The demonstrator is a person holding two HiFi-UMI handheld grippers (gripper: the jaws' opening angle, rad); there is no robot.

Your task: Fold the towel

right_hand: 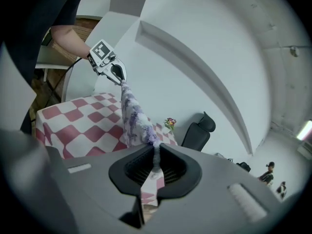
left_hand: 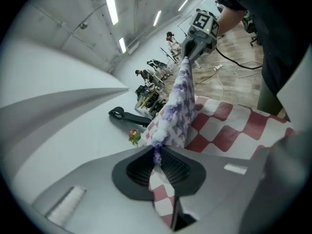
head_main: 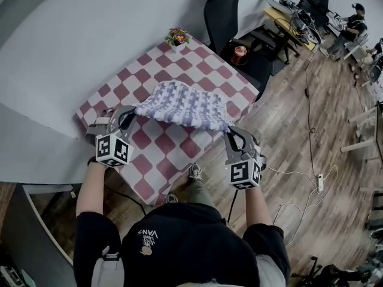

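Observation:
A purple-and-white checked towel (head_main: 182, 103) hangs above the red-and-white checked tablecloth (head_main: 157, 154), its near edge lifted and its far edge still on the table. My left gripper (head_main: 130, 117) is shut on the towel's near left corner (left_hand: 157, 152). My right gripper (head_main: 230, 133) is shut on the near right corner (right_hand: 155, 155). Between the two grippers the towel's edge is stretched taut. In the left gripper view the towel (left_hand: 178, 106) runs up to the right gripper (left_hand: 187, 55); in the right gripper view the towel (right_hand: 134, 118) runs to the left gripper (right_hand: 119, 77).
A small flower pot (head_main: 178, 37) stands at the table's far corner. A black chair (head_main: 221, 11) and a dark side table with a red spool (head_main: 239, 54) are behind the table. Cables (head_main: 299, 178) lie on the wooden floor at right. People sit at desks (head_main: 350, 26) far right.

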